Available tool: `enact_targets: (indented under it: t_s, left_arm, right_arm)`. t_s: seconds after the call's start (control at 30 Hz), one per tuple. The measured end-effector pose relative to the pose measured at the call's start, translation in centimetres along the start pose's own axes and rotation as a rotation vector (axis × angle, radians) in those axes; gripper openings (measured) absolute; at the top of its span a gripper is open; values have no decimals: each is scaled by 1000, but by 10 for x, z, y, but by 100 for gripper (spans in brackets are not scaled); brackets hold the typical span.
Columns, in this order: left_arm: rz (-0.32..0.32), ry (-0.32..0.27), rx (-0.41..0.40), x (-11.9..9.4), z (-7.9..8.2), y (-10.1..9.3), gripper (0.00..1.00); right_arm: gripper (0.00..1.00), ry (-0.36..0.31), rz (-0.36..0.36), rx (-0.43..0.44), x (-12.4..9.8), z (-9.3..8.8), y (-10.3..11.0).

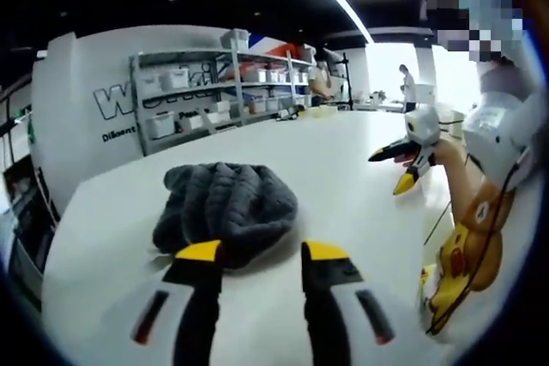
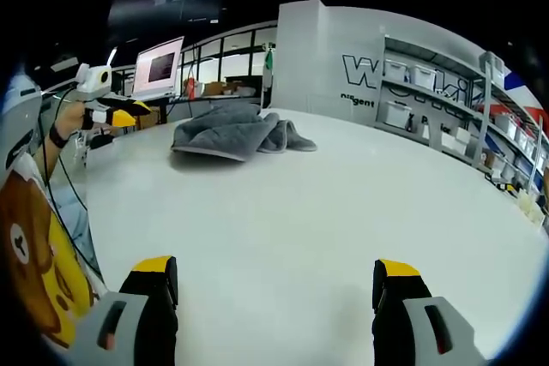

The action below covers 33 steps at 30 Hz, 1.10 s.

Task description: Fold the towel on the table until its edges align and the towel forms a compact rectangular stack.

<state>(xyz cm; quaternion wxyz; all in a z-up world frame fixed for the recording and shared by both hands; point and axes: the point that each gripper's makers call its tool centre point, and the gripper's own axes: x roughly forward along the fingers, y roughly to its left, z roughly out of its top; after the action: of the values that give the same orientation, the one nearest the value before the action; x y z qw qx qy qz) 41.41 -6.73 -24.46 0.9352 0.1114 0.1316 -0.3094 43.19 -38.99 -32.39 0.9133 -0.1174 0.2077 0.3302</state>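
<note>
Lying in a soft gray heap on the white table (image 2: pixel 300 212), the towel (image 1: pixel 225 210) sits just past the left gripper (image 1: pixel 261 256), fingers spread & holding nothing; right gripper (image 2: pixel 276 279) is wide open too, far from it.

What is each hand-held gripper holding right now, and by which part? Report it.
Nothing is held. The left hand-held gripper is open just short of the grey towel; the right hand-held gripper is open above bare table.
</note>
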Motion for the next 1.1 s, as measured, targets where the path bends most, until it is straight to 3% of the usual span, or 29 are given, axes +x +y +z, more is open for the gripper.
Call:
enact_targets:
  t_s: [0.4,0.57,0.8,1.1]
  left_arm:
    - [33,-73,-58,-6,1,0,45]
    - [44,-114,-74,-7,3,-2,53]
    - [59,-131,-101,-9,-1,-3,54]
    - [84,-175,-73,-13,-2,-6,59]
  right_arm:
    - [99,-1,7,-8,2,3,2]
    - [99,2,8,-11,3,4,2]
    - [99,2,14,-14,4,4,3]
    - [99,6,23,-18,7,4,5]
